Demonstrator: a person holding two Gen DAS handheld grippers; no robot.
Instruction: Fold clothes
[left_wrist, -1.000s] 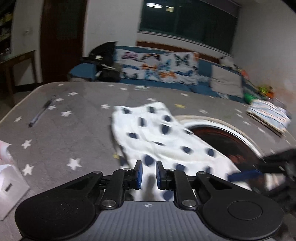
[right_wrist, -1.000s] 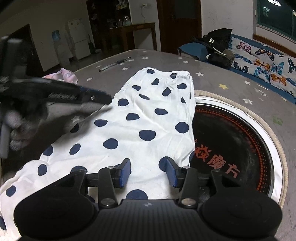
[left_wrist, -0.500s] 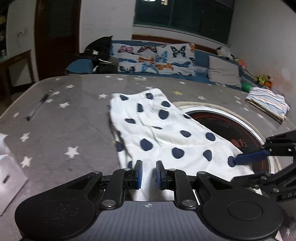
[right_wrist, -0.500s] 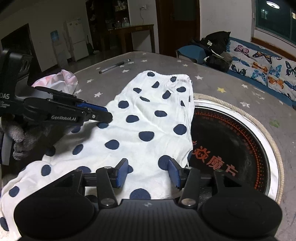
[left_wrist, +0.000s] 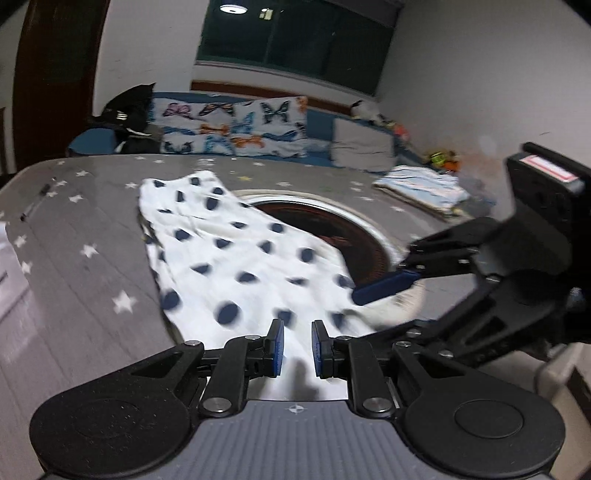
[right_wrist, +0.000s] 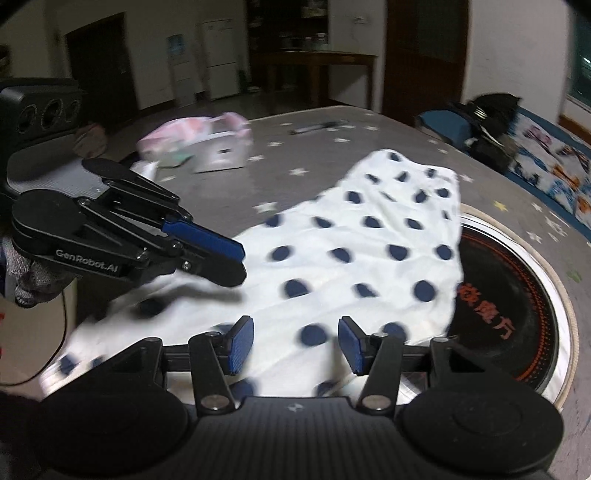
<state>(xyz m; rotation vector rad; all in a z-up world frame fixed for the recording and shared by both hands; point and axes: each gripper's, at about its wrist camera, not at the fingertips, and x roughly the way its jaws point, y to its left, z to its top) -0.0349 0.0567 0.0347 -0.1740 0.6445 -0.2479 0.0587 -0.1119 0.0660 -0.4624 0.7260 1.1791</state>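
While the polka-dot garment (right_wrist: 369, 251) lies mid-frame on the desk (right_wrist: 314, 166) — left gripper (left_wrist: 294, 347) jaws narrow, empty; right gripper (right_wrist: 295, 343) jaws, just opening, wide, empty.

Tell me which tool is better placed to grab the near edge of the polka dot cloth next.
Probably right. The right tool hangs over the polka dot cloth with its jaws apart, having just opened further, and nothing between them. The left tool also hangs over the near edge, but its jaws leave only a narrow gap.
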